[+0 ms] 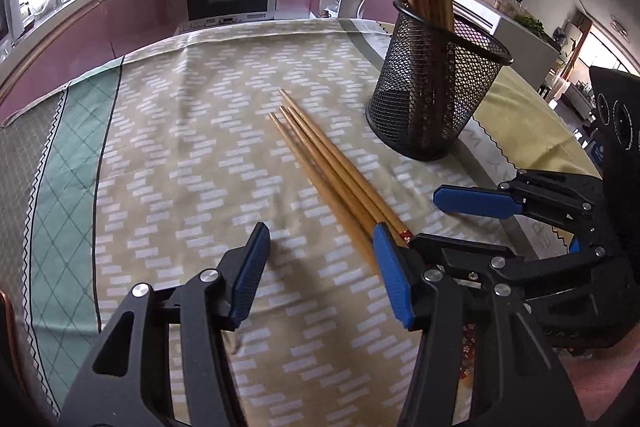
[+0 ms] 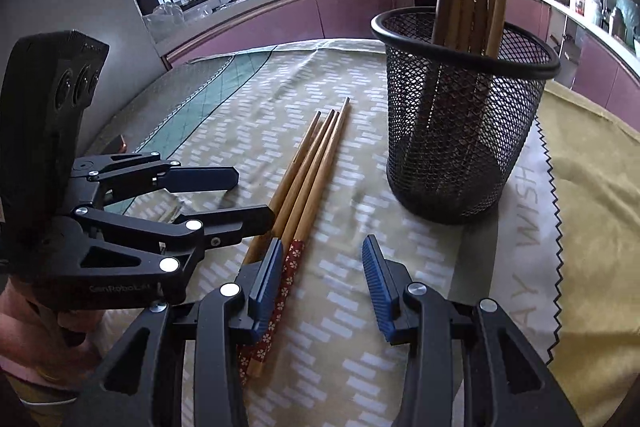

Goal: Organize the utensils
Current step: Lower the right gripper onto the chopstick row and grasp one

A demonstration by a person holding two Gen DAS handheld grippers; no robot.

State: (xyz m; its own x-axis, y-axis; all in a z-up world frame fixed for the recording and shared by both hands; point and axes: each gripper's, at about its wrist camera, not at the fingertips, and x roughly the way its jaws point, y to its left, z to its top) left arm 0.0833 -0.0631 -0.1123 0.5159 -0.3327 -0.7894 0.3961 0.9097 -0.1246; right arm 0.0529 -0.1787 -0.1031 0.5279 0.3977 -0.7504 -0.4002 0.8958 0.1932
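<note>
Hovering both over the loose chopsticks (image 1: 320,163) on the table (image 1: 180,147). Left hand-held gripper (image 1: 320,267) and right hand-held gripper (image 2: 322,279) half open, holding nothing, flanking the patterned ends. Mesh holder (image 2: 460,131) ahead-right, already holding others upright.

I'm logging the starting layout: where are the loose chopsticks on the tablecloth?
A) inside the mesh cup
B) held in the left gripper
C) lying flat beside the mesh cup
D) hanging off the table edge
C: the loose chopsticks lie flat on the tablecloth, apart from the mesh cup.
</note>
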